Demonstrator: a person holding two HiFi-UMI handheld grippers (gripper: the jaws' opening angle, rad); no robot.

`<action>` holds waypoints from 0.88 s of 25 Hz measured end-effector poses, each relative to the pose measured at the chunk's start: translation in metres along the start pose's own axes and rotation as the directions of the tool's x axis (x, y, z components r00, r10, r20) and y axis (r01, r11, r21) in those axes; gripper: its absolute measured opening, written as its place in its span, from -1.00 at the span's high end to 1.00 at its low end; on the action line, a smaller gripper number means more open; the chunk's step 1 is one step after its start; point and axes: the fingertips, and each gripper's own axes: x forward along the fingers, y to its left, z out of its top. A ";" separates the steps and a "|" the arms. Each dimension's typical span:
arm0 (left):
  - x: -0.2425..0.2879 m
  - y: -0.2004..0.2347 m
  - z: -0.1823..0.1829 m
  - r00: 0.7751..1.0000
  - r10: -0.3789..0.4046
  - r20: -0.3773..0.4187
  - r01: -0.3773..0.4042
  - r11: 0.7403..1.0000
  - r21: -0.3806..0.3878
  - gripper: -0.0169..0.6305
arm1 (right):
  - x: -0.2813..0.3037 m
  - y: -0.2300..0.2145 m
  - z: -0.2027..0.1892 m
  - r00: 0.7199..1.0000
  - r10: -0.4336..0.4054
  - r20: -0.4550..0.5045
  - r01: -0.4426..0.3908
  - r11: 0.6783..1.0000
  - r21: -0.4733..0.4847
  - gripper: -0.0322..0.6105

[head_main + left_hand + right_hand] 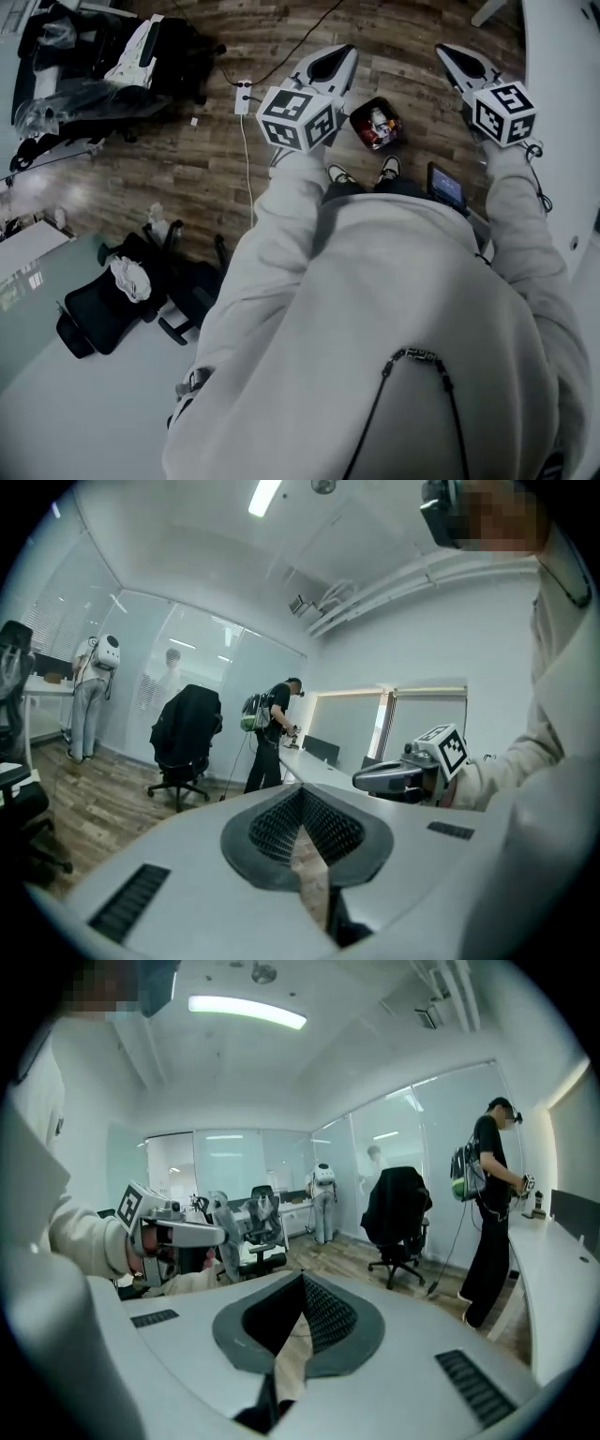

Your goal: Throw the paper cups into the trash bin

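Wood-floor office, office chair (98, 305) near left. Trash bin (356, 119) stands on floor between left gripper (330, 64) and right gripper (461, 62). Both sets of jaws are pressed together, nothing held (red-white contents (380, 124) maybe paper cups, unclear). Best next: spot any loose cups, part jaws before approach.

1. The floor (187, 169) is brown wood planking with streaked grain.
2. The left gripper (343, 54) and right gripper (448, 54) are pale grey with black ribbed pads. Each bears black square markers on white.
3. The trash bin (354, 122), upper centre of the head view, is black-walled, with red and white inside.
4. The sweatshirt (375, 309) is pale grey.
5. The office chair (94, 314), lower left, is black under a white cloth (131, 278).
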 end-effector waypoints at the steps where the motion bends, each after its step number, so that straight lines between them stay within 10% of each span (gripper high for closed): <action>1: -0.003 -0.005 0.010 1.000 -0.007 0.010 0.007 1.000 0.008 0.94 | -0.004 0.007 0.017 1.000 0.003 0.026 -0.002 1.000 -0.012 0.84; 22: -0.017 -0.047 0.066 0.995 -0.069 0.069 0.057 0.985 0.161 0.94 | -0.033 0.052 0.099 0.979 0.069 0.193 -0.055 0.996 -0.077 0.84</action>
